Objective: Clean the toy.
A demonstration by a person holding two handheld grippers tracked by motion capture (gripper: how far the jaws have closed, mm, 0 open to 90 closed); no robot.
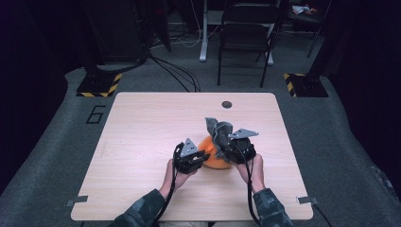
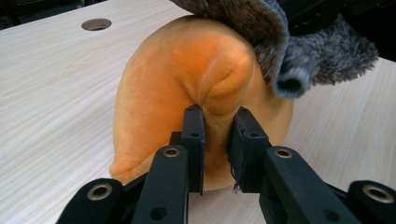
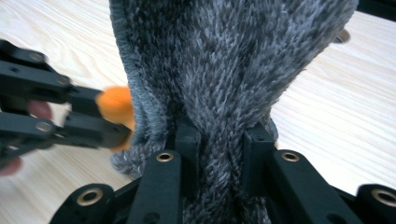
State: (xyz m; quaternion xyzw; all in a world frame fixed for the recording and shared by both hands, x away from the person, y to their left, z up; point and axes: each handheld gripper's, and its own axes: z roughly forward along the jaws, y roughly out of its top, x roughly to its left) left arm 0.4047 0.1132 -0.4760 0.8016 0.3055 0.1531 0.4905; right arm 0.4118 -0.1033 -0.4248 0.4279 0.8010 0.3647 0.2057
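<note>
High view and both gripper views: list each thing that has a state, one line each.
Orange plush: on the table, a fold pinched.
Grey furry cloth: draped over the plush, bunched and gripped.
Left claw: shut on the plush.
Right claw: shut on the cloth.
Folding chair: unfolded, standing.

Smooth orange plush toy (image 2: 187, 84), shaggy grey fleece cloth (image 3: 224, 70), matt pale wood-grain table (image 1: 142, 123).

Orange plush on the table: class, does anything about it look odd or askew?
Yes. The orange plush is pinched into a fold by the left claw, and the fuzzy grey cloth gripped by the right claw drapes crookedly over its top.
</note>
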